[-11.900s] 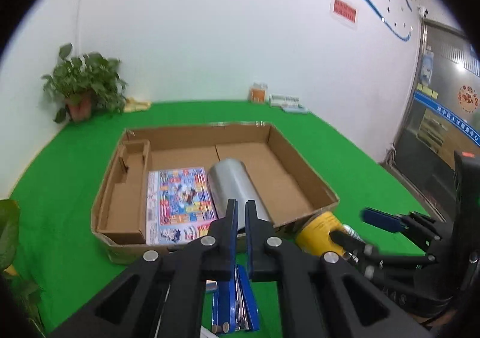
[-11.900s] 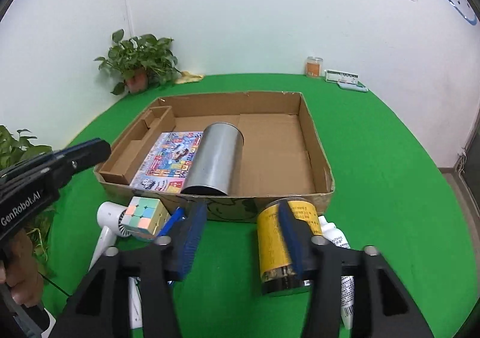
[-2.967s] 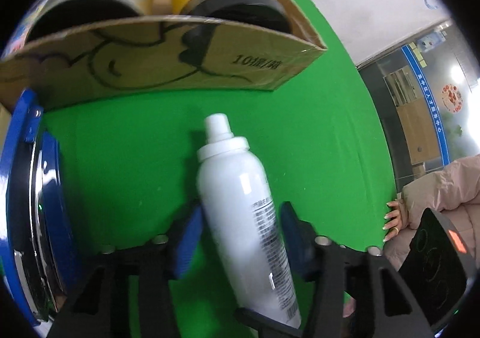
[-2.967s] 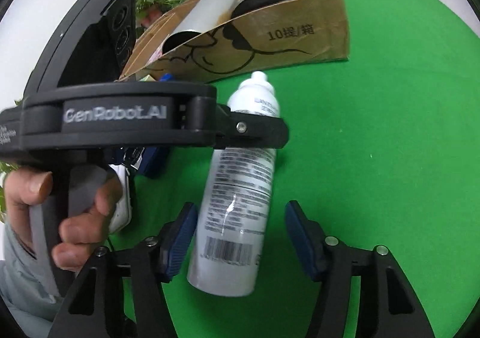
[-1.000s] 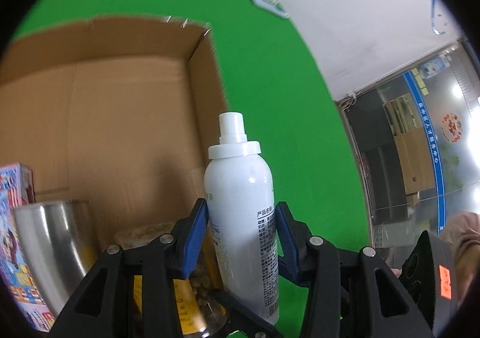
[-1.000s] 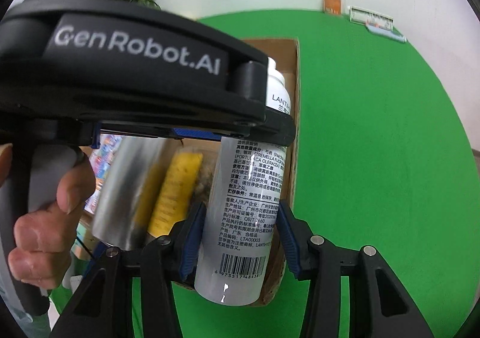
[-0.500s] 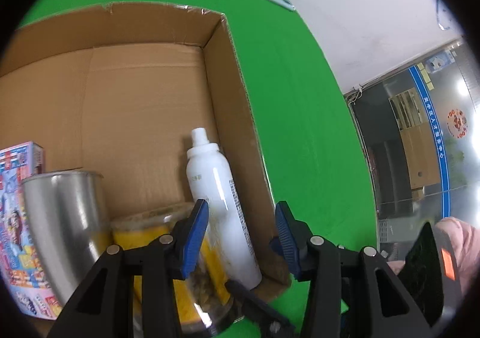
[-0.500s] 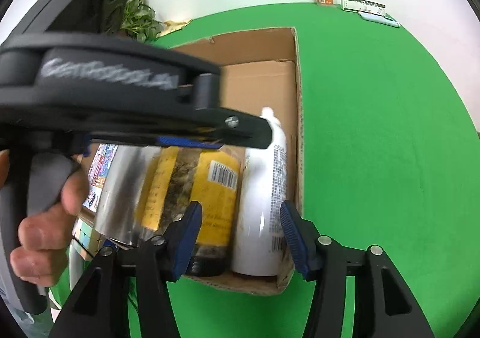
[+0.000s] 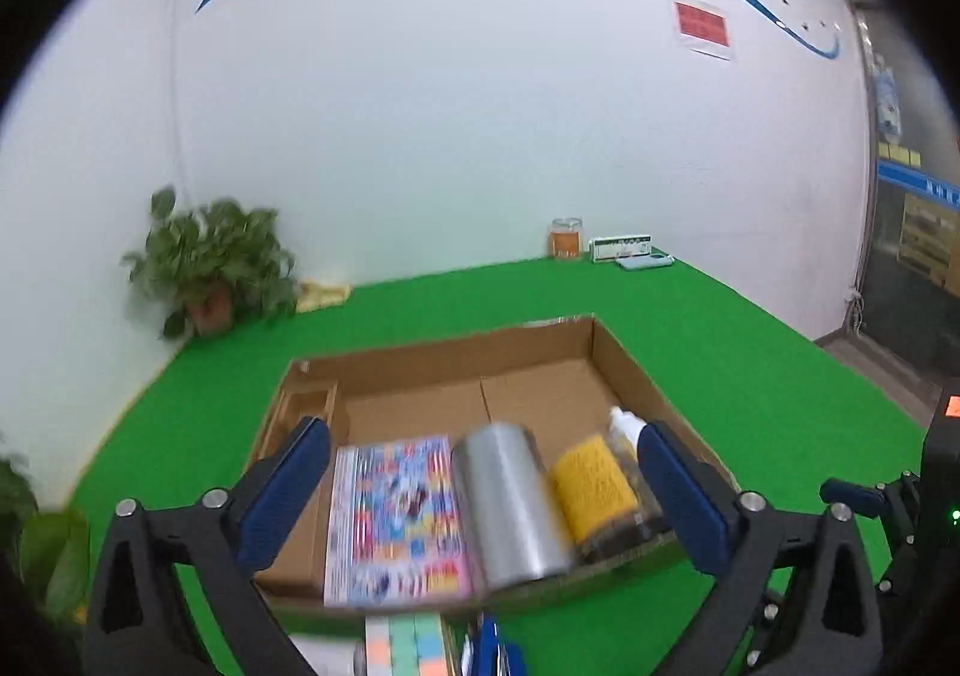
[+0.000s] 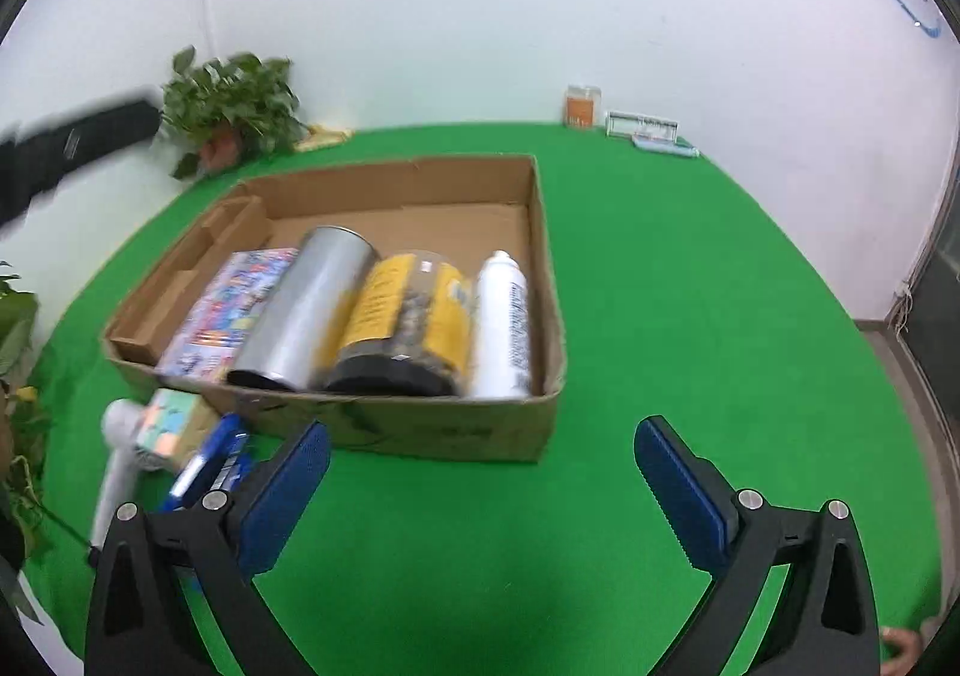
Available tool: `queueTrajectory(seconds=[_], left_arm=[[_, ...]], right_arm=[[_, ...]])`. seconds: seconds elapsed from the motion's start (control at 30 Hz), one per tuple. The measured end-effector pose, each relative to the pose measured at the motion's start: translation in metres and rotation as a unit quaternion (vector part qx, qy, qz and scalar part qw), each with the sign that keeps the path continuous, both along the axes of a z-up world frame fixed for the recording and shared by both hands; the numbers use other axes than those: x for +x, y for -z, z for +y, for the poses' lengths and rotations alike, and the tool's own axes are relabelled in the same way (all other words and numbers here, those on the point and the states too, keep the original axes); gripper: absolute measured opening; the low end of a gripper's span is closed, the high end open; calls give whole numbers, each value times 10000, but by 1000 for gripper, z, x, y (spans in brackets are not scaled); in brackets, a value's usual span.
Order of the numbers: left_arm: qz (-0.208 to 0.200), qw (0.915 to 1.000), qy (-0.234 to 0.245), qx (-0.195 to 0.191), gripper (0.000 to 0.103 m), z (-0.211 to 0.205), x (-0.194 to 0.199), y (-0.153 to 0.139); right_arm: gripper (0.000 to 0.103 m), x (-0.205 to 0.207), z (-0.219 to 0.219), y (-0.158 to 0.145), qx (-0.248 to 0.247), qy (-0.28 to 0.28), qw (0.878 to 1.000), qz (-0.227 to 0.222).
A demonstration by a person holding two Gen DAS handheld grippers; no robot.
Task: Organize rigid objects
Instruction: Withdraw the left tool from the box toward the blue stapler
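A cardboard box [image 10: 540,232] on the green cloth holds, left to right, a colourful flat box [image 10: 228,304], a steel cylinder [image 10: 306,310], a yellow-labelled jar [image 10: 414,316] and a white spray bottle [image 10: 501,322]. The same row shows in the left wrist view: colourful box [image 9: 393,520], cylinder [image 9: 510,502], jar [image 9: 594,478], bottle tip [image 9: 624,424]. My left gripper [image 9: 483,496] is open and empty above the box's near edge. My right gripper [image 10: 480,496] is open and empty over bare cloth in front of the box.
Outside the box at its near left lie a pastel puzzle cube [image 10: 168,421], a white hair dryer [image 10: 117,472] and a blue object [image 10: 207,466]. A potted plant [image 10: 231,111] stands at the back left. Small boxes [image 10: 642,126] sit along the far wall.
Both grippers have let go of the white bottle, which now lies in the box beside the jar. Both have opened wide and pulled back and up from the box.
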State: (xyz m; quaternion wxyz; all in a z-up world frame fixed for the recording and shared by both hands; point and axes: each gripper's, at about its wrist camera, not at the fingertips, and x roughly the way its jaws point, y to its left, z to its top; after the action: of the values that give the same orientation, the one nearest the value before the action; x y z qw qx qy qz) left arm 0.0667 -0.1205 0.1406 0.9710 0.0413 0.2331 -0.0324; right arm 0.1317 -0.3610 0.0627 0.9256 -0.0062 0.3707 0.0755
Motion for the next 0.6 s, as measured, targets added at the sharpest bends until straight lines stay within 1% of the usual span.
queueTrajectory(seconds=[0.07, 0.1, 0.13, 0.17, 0.2, 0.23, 0.27, 0.3, 0.33, 0.37, 0.4, 0.43, 0.47, 0.5, 0.6], left_arm=[[-73, 9995, -159, -278, 100, 16, -20, 5], [-83, 9993, -179, -320, 70, 19, -26, 7], [21, 9991, -127, -396, 38, 24, -31, 10], [305, 9981, 1, -527, 7, 27, -29, 15], [673, 9942, 95, -838, 6, 33, -25, 20], [777, 9915, 119, -1033, 6, 33, -29, 20], [778, 9913, 137, -1056, 6, 33, -31, 20], [751, 9930, 151, -904, 16, 31, -36, 19], [770, 9942, 137, -745, 30, 30, -38, 20], [785, 9951, 70, -595, 75, 28, -40, 21], [662, 9966, -117, -482, 99, 29, -47, 20], [450, 9976, -238, -472, 101, 31, -54, 20], [127, 9979, -360, -518, 101, 33, -64, 17], [69, 9978, -373, -549, 101, 37, -68, 17], [92, 9975, -347, -604, 101, 41, -71, 15]], right_arm=[[102, -20, 9, -8, -82, 18, 9997, -240], [101, -29, 13, -15, -132, 4, 9992, -366], [79, -38, 11, -26, -148, -49, 9989, -442], [30, -45, 15, -30, -144, -164, 9984, -516], [16, -53, 18, -36, -198, -247, 9984, -473], [16, -61, 20, -41, -242, -265, 9985, -402], [25, -68, 22, -44, -273, -247, 9985, -406], [38, -76, 26, -47, -298, -242, 9979, -524], [86, -84, 30, -50, -350, -216, 9969, -667], [99, -87, 30, -53, -364, -184, 9964, -744], [100, -97, 31, -55, -338, -103, 9944, -994], [103, -100, 34, -56, -342, -102, 9939, -1044], [102, -101, 34, -59, -352, -138, 9939, -1036], [102, -103, 38, -58, -373, -210, 9938, -1029], [102, -109, 41, -60, -405, -216, 9932, -1066]])
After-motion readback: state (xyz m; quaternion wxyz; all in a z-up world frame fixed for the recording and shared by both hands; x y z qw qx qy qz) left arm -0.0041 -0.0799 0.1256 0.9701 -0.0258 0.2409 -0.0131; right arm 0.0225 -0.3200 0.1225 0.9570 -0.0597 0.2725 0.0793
